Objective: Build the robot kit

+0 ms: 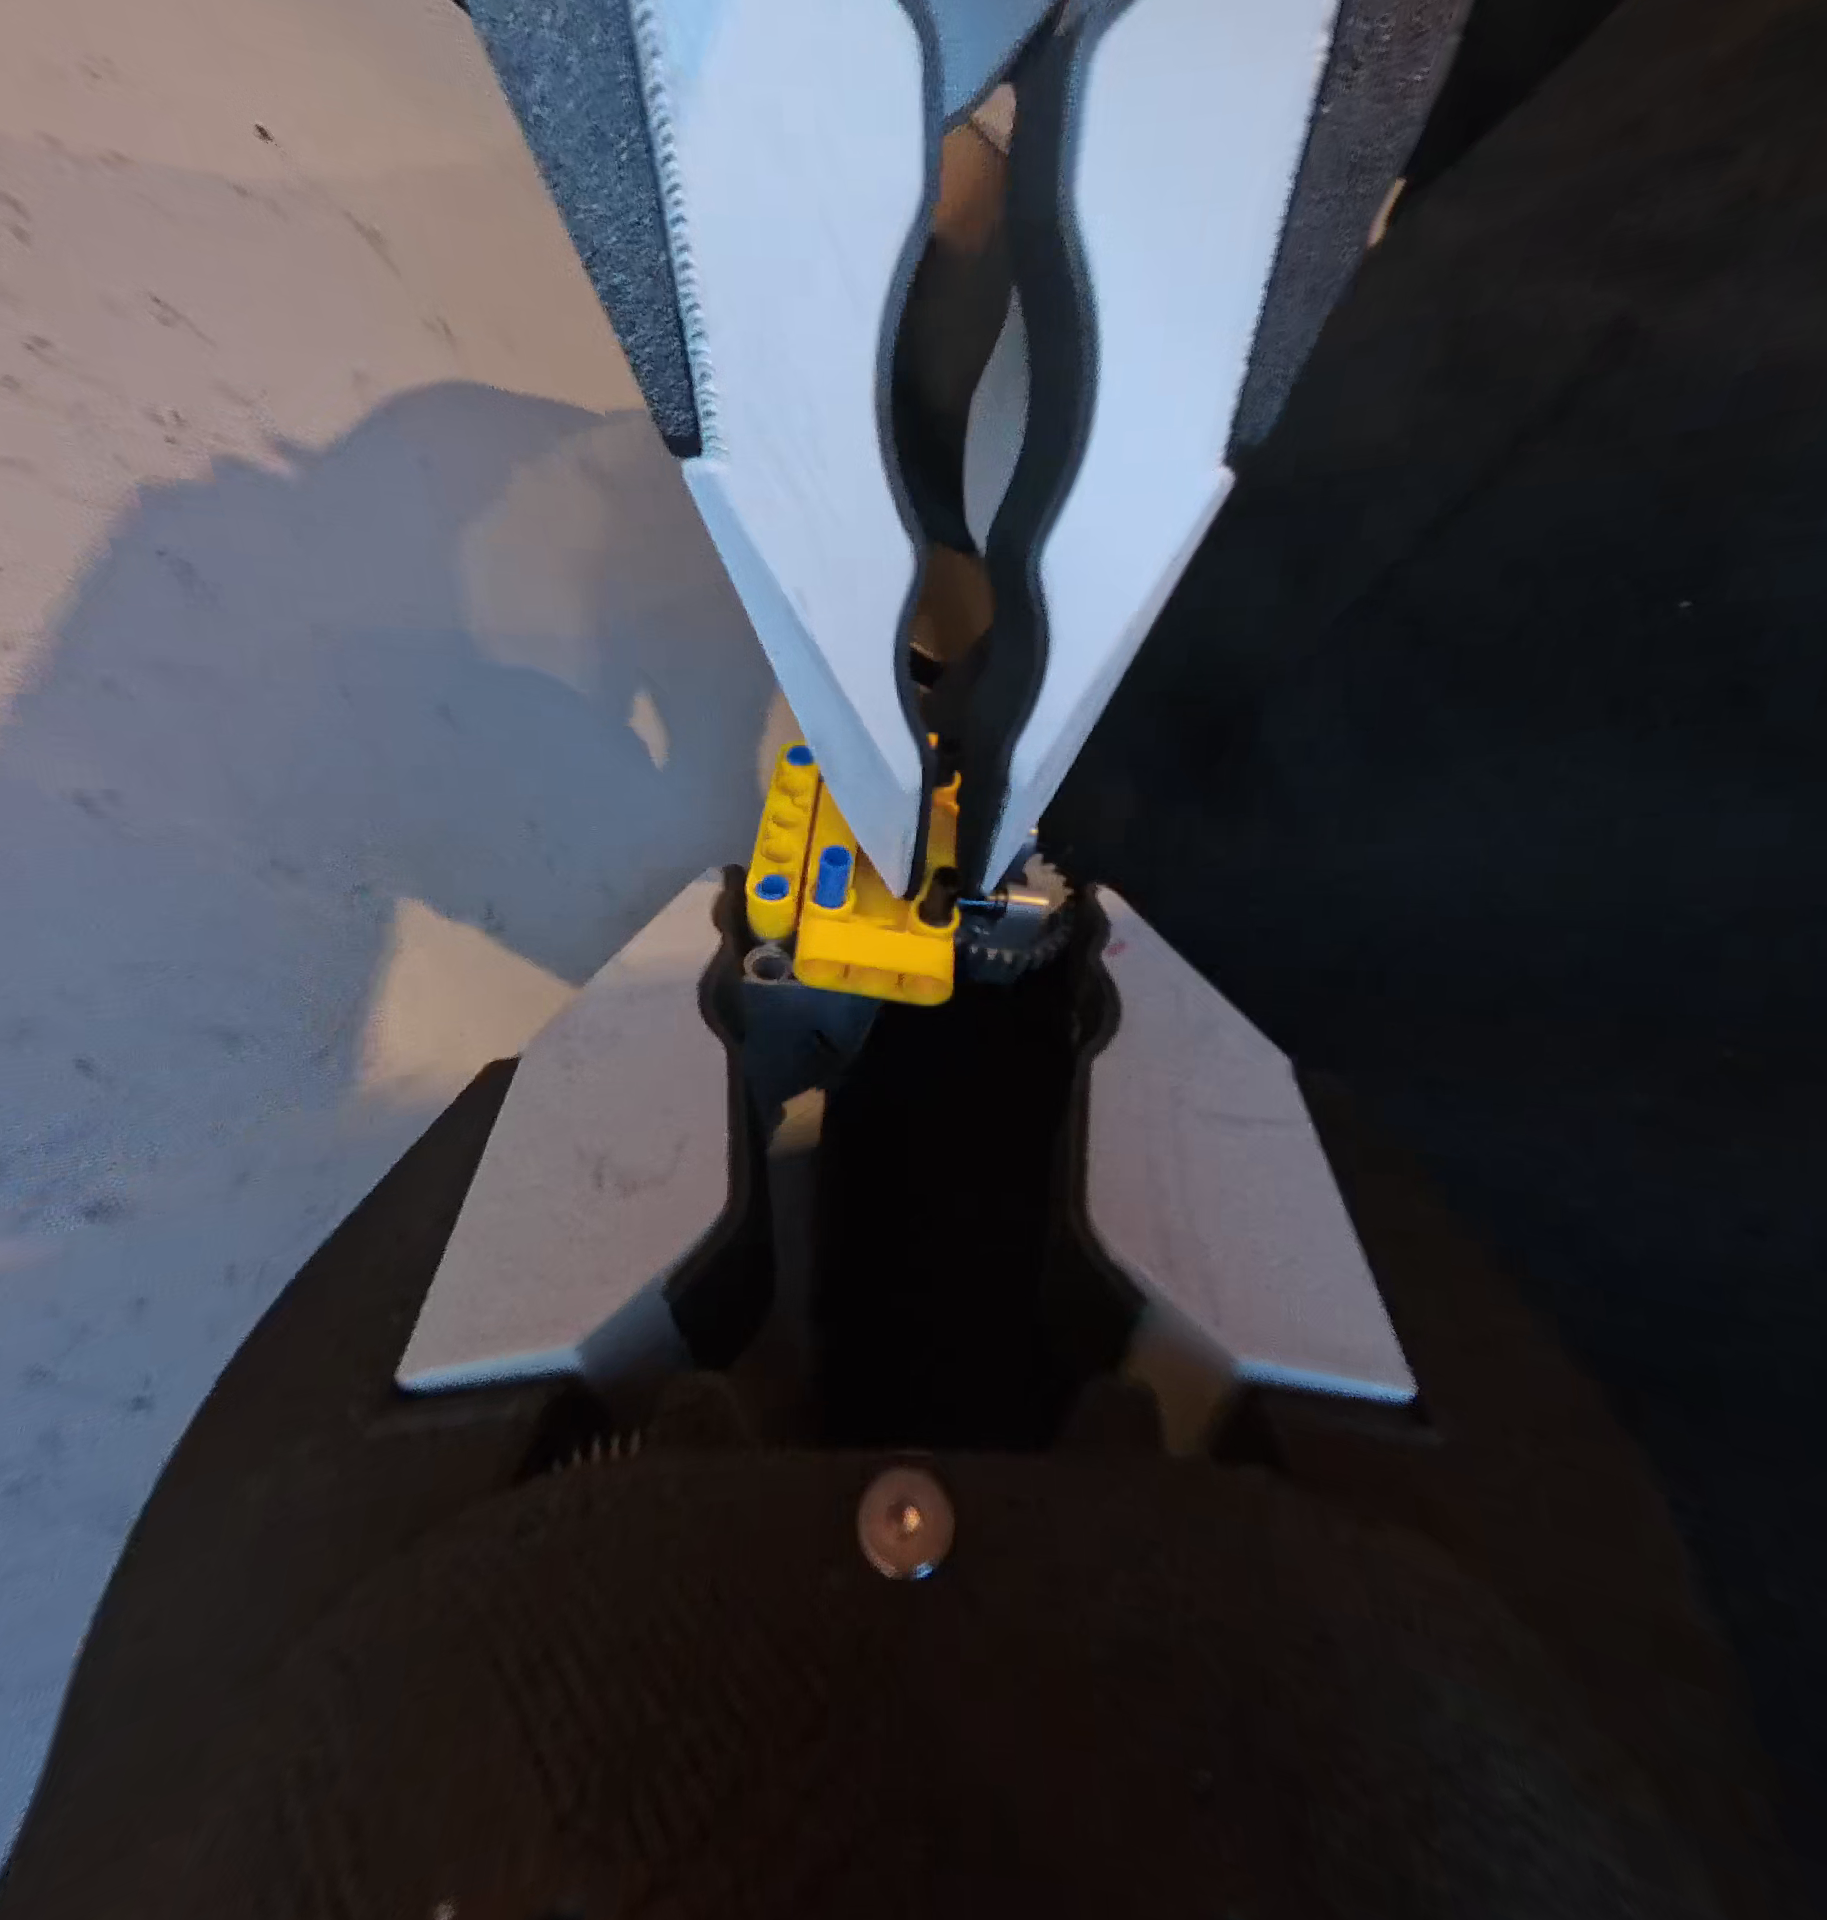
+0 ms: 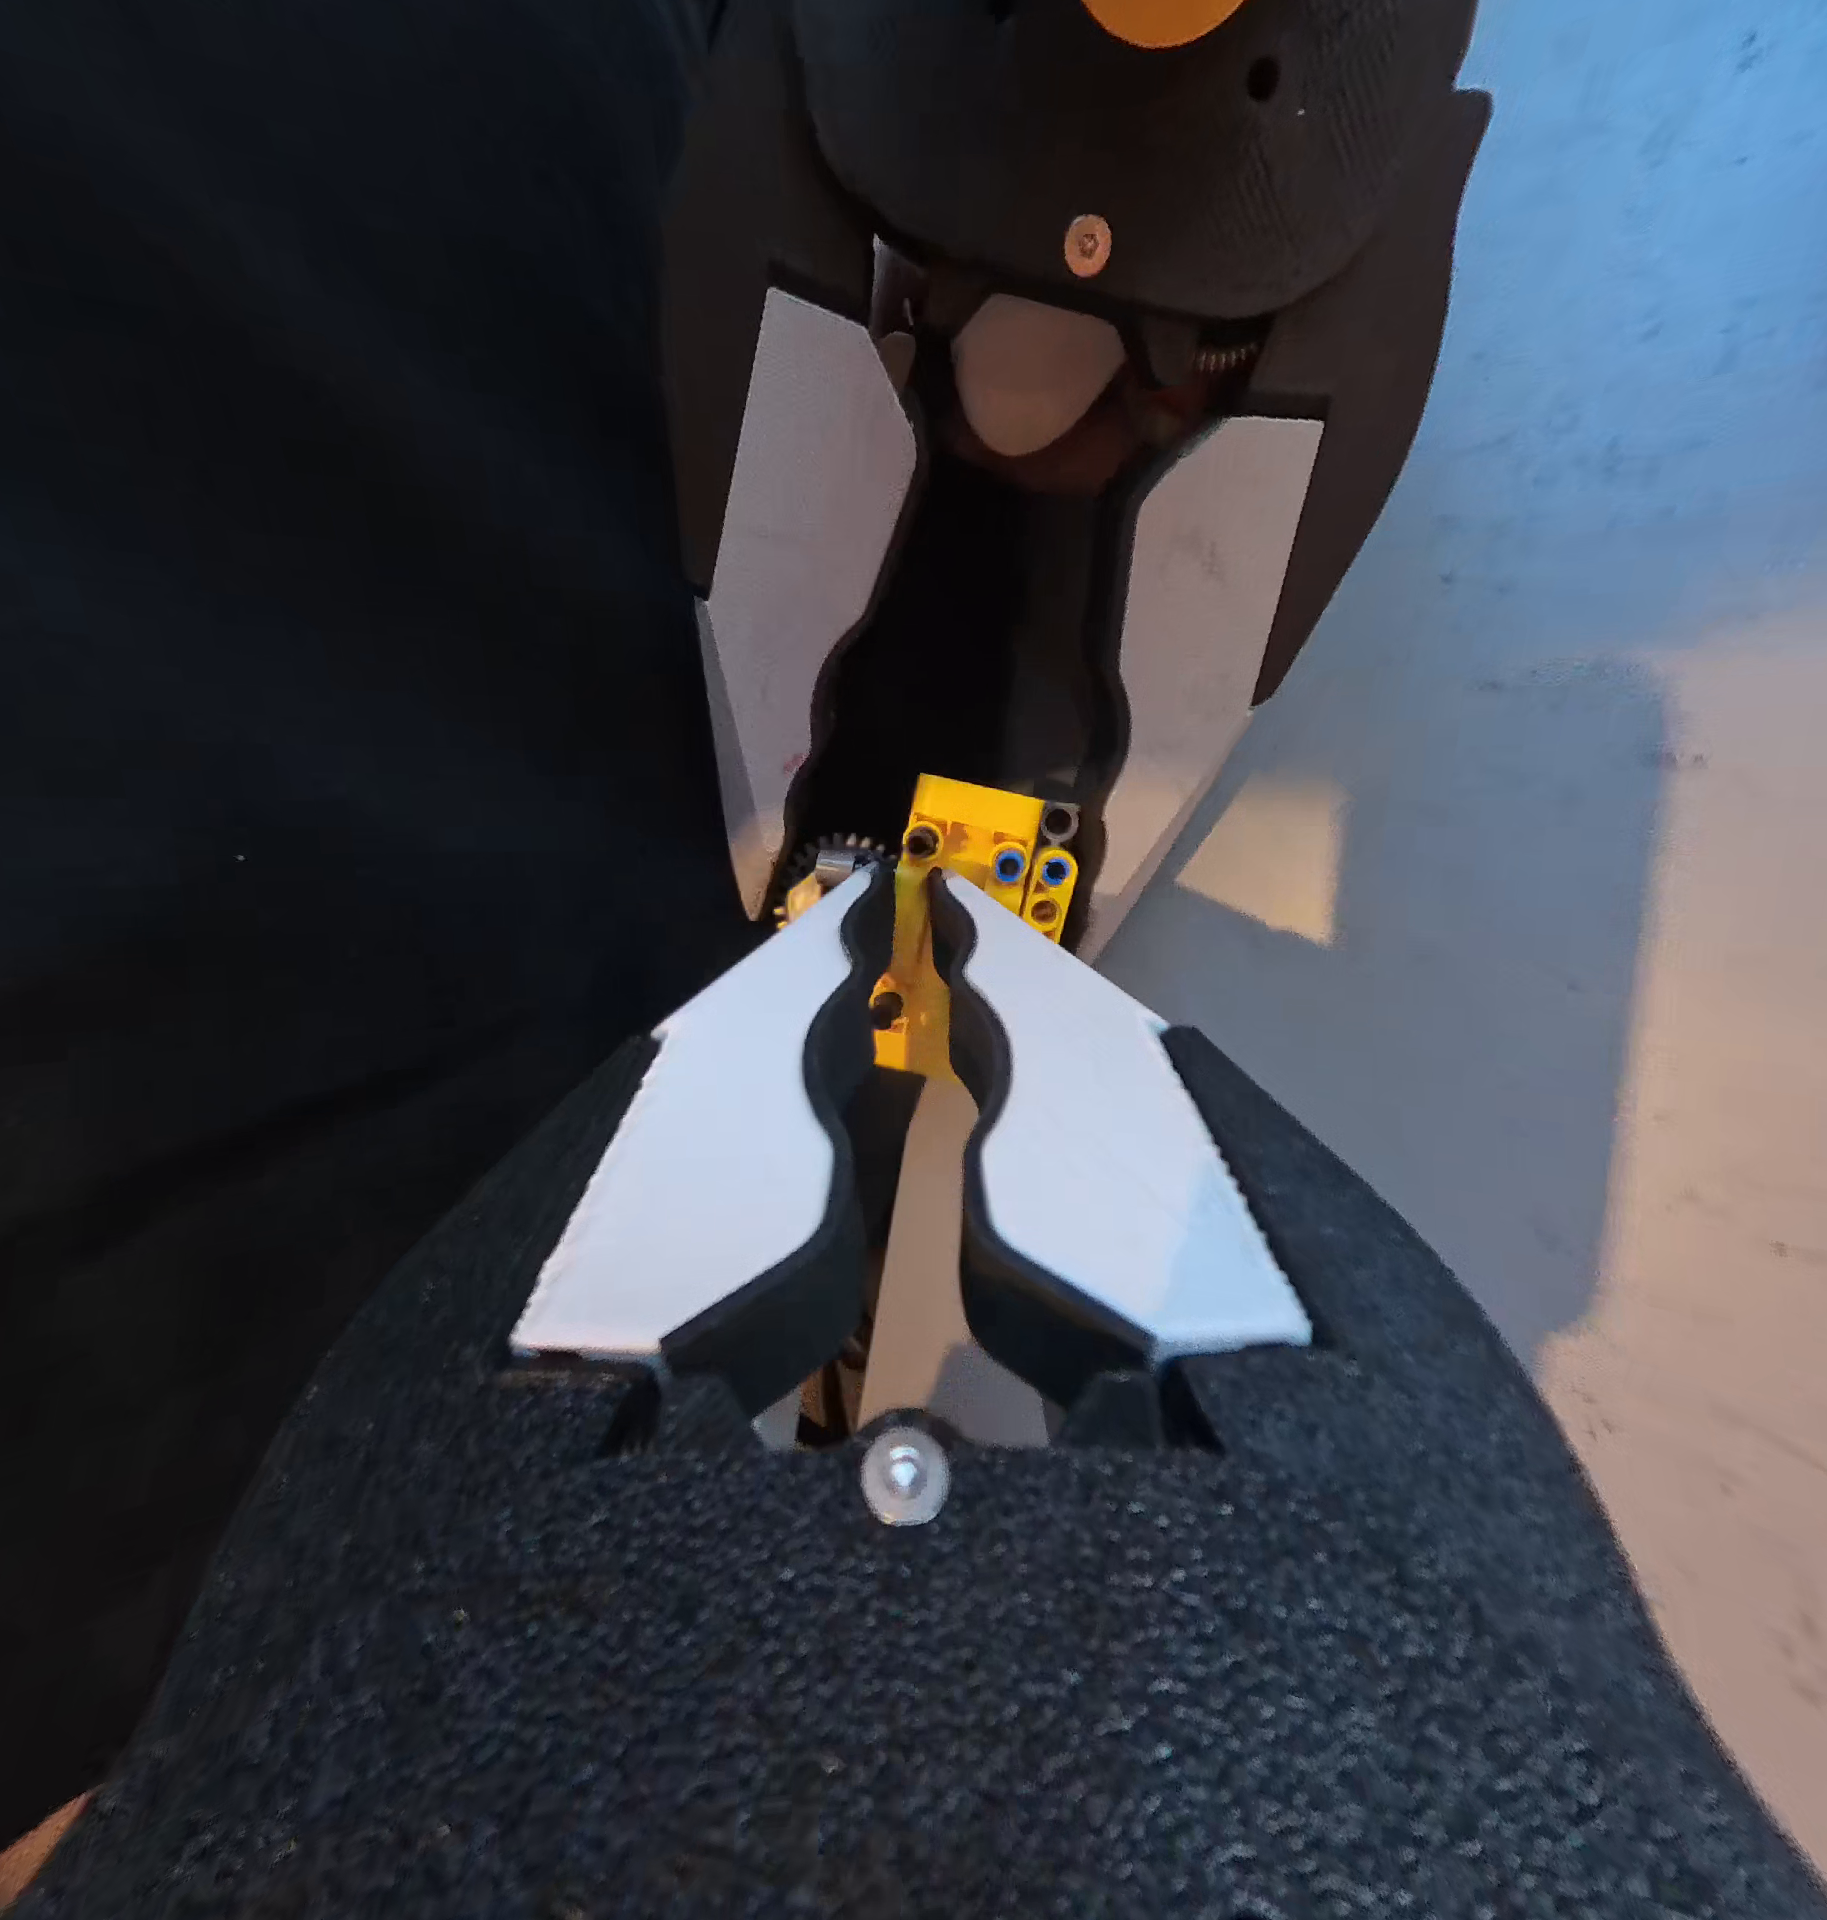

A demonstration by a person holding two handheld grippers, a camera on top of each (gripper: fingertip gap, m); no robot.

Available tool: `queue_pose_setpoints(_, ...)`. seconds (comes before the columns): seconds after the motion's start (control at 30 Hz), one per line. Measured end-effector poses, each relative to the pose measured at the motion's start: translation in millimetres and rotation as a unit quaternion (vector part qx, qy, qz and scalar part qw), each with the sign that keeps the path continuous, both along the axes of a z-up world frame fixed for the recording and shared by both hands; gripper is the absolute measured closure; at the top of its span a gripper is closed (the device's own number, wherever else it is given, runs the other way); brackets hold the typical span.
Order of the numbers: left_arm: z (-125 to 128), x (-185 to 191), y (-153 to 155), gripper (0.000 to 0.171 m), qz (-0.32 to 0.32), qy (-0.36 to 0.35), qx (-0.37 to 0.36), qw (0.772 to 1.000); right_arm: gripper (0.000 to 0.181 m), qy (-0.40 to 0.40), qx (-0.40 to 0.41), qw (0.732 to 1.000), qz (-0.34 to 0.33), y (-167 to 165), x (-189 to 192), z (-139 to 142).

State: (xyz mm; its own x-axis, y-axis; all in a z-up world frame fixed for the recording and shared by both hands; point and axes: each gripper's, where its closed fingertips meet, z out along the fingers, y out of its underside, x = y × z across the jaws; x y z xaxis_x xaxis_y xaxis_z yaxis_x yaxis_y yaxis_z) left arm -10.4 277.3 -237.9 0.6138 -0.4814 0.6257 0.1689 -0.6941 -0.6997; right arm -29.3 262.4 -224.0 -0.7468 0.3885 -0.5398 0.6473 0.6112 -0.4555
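Note:
A small yellow building-toy assembly (image 1: pixel 873 961) with blue pins (image 1: pixel 834 873) and a black gear (image 1: pixel 1034 935) sits between my two grippers, which face each other tip to tip. My left gripper (image 1: pixel 909 904) is shut on the assembly, its fingers on the grey-pin side and the gear side. My right gripper (image 2: pixel 907 883) is shut on a narrow yellow beam (image 2: pixel 914 1029) that stands against the assembly (image 2: pixel 976 821). In the left wrist view the right gripper (image 1: pixel 940 894) comes in from above. In the right wrist view the left gripper (image 2: pixel 930 925) comes in from above, with the gear (image 2: pixel 821 847) at its left finger.
A pale, scuffed table surface (image 1: pixel 213 520) lies under the grippers, with their shadows on it. A person's dark clothing (image 2: pixel 317 623) fills one side of each view. A fingertip (image 2: pixel 1023 384) shows behind the left gripper's fingers. My left and right fingertips are right by each other.

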Motion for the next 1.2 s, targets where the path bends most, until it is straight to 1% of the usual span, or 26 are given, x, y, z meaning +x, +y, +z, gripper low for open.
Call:
queue_pose_setpoints(0.13,0,-1,-1,0.11,0.001,0.002,0.004,1.0,0.176,0.021,0.019,1.0,0.014,-2,-1,-1)
queue_pose_setpoints(0.37,0,-1,-2,0.11,0.002,0.009,0.007,1.0,0.177,0.054,0.036,0.998,0.014,-4,0,-3)
queue_pose_setpoints(0.4,-2,-5,2,0.119,0.018,0.013,0.004,1.0,0.176,0.061,0.048,0.997,0.021,-6,2,-9)
queue_pose_setpoints(0.43,-4,-3,1,0.12,0.008,0.023,0.003,1.0,0.176,0.062,0.055,0.996,0.028,-7,3,-12)
queue_pose_setpoints(0.47,-3,-5,2,0.12,0.016,0.031,0.009,0.999,0.176,0.064,0.054,0.996,0.03,-6,2,-12)
queue_pose_setpoints(0.53,3,-8,2,0.119,0.02,-0.015,0.004,1.0,0.176,0.056,0.031,0.998,0.02,-6,-3,-4)
queue_pose_setpoints(0.6,11,-14,4,0.121,0.033,-0.047,0.012,0.998,0.175,0.029,-0.003,1.0,-0.011,-4,-10,3)
queue_pose_setpoints(0.63,12,-18,5,0.122,0.035,-0.049,0.011,0.998,0.175,0.032,-0.011,0.999,-0.019,-3,-12,4)
queue_pose_setpoints(0.7,10,-22,7,0.122,0.035,-0.031,0.014,0.999,0.176,0.03,-0.019,0.999,-0.029,0,-14,2)
queue_pose_setpoints(0.83,25,-30,8,0.11,0.033,-0.037,0.052,0.997,0.176,-0.008,-0.079,0.994,-0.072,10,-20,7)
queue_pose_setpoints(0.93,26,-37,5,0.106,0.029,-0.021,0.06,0.998,0.176,-0.038,-0.125,0.986,-0.103,17,-22,9)
queue_pose_setpoints(0.97,23,-39,6,0.107,0.032,-0.01,0.058,0.998,0.176,-0.043,-0.142,0.982,-0.115,18,-24,10)
queue_pose_setpoints(1.03,14,-40,5,0.116,0.031,0.023,0.051,0.998,0.176,-0.056,-0.172,0.975,-0.127,21,-25,13)
queue_pose_setpoints(1.07,9,-39,5,0.116,0.027,0.033,0.04,0.998,0.176,-0.059,-0.186,0.972,-0.131,22,-25,14)
queue_pose_setpoints(1.17,2,-38,7,0.129,0.024,0.034,0.016,0.999,0.176,-0.067,-0.223,0.963,-0.135,22,-24,17)
queue_pose_setpoints(1.2,0,-39,8,0.137,0.026,0.034,0.007,0.999,0.175,-0.073,-0.234,0.96,-0.138,22,-23,18)
